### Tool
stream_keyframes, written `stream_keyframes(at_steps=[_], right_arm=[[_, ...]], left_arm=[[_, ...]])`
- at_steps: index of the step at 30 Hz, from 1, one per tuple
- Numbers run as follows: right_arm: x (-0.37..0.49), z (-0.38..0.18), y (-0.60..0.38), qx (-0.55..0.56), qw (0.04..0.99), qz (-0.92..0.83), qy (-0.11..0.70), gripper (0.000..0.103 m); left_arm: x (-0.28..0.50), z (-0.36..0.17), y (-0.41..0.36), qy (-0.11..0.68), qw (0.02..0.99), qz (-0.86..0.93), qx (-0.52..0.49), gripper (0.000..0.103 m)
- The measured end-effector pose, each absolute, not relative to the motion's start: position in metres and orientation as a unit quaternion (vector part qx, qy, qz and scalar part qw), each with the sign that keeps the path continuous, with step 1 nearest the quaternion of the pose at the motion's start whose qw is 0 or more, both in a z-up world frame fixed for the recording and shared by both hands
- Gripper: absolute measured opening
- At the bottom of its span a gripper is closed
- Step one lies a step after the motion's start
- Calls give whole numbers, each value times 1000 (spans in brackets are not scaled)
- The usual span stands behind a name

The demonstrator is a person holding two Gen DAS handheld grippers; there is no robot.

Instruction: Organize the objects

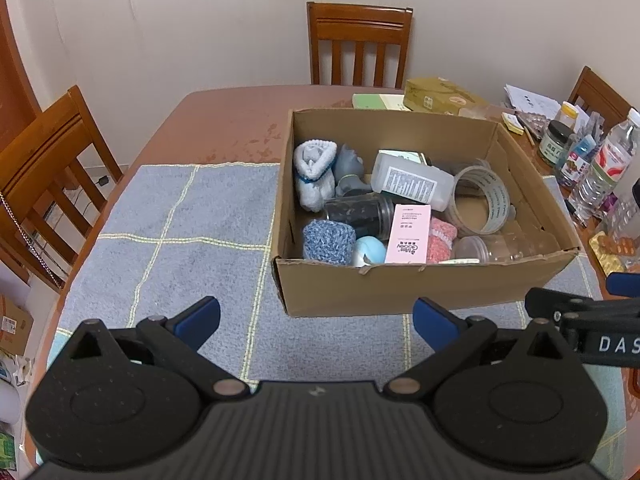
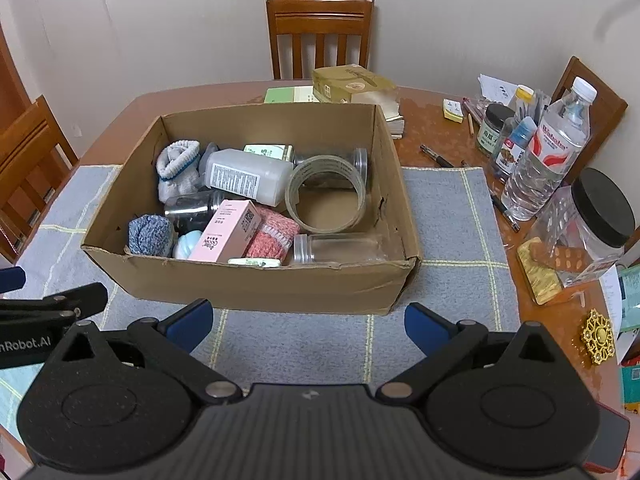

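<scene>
Left wrist view: wooden table (image 1: 224, 120) covered by a grey mat (image 1: 172, 220). Cardboard box (image 1: 400, 288) seen at 1 o'clock, filled with a pink carton (image 1: 409, 234), tape roll (image 1: 482, 200) and white bottle (image 1: 412, 182). Left claw (image 1: 316, 322) released, nothing held.

Right wrist view: right claw (image 2: 308, 326) released, box at 12. Clutter left on the table at 2 o'clock: water bottle (image 2: 548, 152), black-lidded jar (image 2: 588, 228). Fits either unpacking or a finished packing.

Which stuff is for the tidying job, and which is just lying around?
For the job:
box
pink carton
tape roll
white bottle
grey sock
left gripper and right gripper, both open

Just lying around:
water bottle
black-lidded jar
gold ornament
chair
</scene>
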State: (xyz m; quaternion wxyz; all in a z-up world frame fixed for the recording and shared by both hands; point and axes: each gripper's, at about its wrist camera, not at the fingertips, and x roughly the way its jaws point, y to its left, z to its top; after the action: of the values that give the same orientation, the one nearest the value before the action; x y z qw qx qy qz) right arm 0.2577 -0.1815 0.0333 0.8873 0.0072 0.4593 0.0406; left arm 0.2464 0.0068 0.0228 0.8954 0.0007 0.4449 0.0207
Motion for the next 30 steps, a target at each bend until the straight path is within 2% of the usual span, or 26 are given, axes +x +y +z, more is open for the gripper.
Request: stream_keyframes(at_steps=[30], right_arm=[[258,34,-188,16,886,34,463,103]], left_arm=[[248,28,-2,442,897,14,3,102]])
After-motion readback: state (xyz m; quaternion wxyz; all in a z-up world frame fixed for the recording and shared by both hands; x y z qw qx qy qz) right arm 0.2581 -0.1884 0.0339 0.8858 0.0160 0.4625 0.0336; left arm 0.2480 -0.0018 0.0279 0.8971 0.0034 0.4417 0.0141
